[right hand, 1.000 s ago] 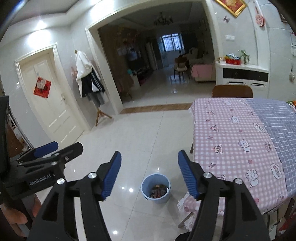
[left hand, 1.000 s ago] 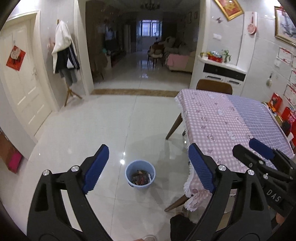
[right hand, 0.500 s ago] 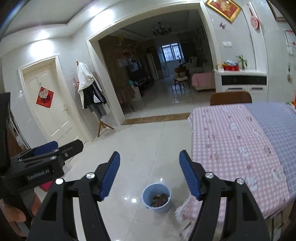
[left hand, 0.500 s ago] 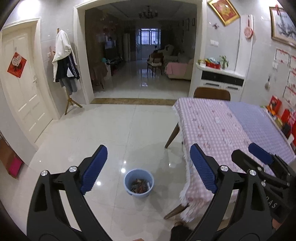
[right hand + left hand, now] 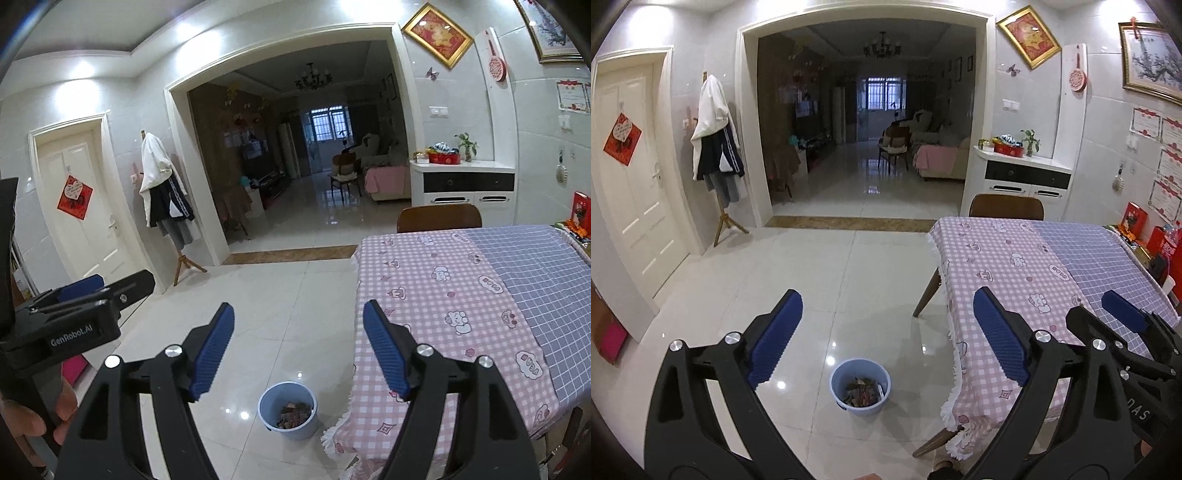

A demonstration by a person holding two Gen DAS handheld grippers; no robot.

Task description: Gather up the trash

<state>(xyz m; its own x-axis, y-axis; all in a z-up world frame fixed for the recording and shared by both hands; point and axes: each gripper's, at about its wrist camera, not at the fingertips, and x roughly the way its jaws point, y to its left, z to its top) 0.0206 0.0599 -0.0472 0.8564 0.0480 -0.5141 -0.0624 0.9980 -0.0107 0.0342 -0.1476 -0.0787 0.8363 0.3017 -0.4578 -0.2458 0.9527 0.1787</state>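
A light blue trash bin [image 5: 860,390] holding brown scraps stands on the white tile floor beside the table's near left corner; it also shows in the right wrist view [image 5: 289,409]. My left gripper [image 5: 886,334] is open and empty, held high above the bin. My right gripper [image 5: 298,349] is open and empty, also high above the bin. The right gripper shows at the right of the left wrist view [image 5: 1123,325], and the left gripper at the left of the right wrist view [image 5: 85,302].
A table with a pink and blue checked cloth [image 5: 1034,280] fills the right side, with a brown chair [image 5: 1006,206] at its far end. A white cabinet [image 5: 1019,177], a coat stand [image 5: 718,155] and a white door [image 5: 631,184] line the walls.
Both grippers have tilted upward, so the bin sits lower in each view and more of the walls and ceiling shows. Both jaws stay open.
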